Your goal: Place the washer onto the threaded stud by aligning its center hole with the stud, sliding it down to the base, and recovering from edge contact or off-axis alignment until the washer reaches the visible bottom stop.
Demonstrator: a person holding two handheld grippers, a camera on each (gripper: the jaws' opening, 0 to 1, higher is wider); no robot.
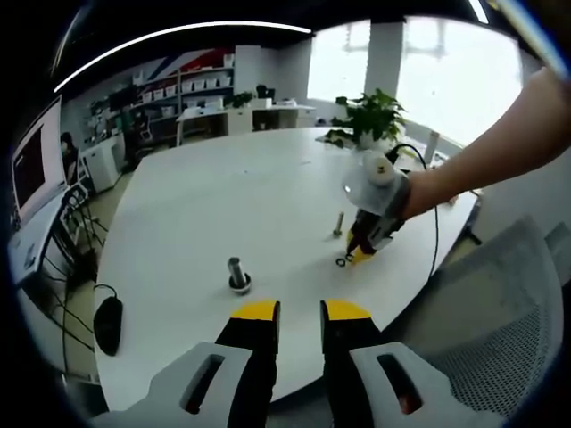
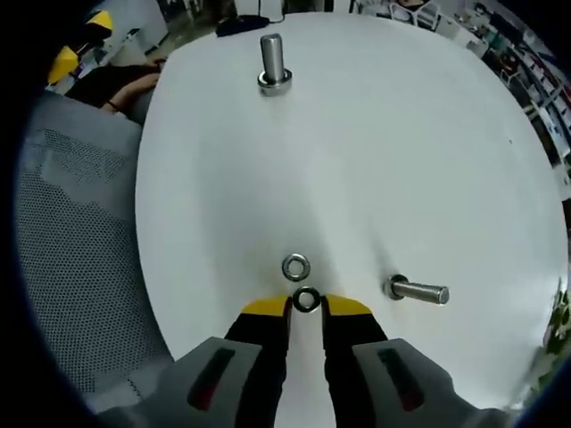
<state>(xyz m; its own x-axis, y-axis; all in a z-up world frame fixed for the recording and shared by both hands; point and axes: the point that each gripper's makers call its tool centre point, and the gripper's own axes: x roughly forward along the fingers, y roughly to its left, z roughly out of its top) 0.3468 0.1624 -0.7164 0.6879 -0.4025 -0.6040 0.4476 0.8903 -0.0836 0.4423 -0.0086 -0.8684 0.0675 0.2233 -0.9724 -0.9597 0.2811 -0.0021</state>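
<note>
Yellow tips mark both of my tongs over the round white table (image 2: 428,160). My right tong (image 2: 306,306) grasps a small dark metal washer (image 2: 306,300) between its tips, low over the tabletop near the table's edge. Just beyond it a second silver metal washer (image 2: 295,266) lies flat on the table, close to the held one but apart from it. To one side stands a short silver threaded stud (image 2: 417,291) on its flanged base, near both washers. Farther across the table stands a taller silver stud (image 2: 272,62), well apart. In the left gripper view my left tong (image 1: 300,312) hangs released, its jaws parted, short of the table edge, nearest that taller stud.
</note>
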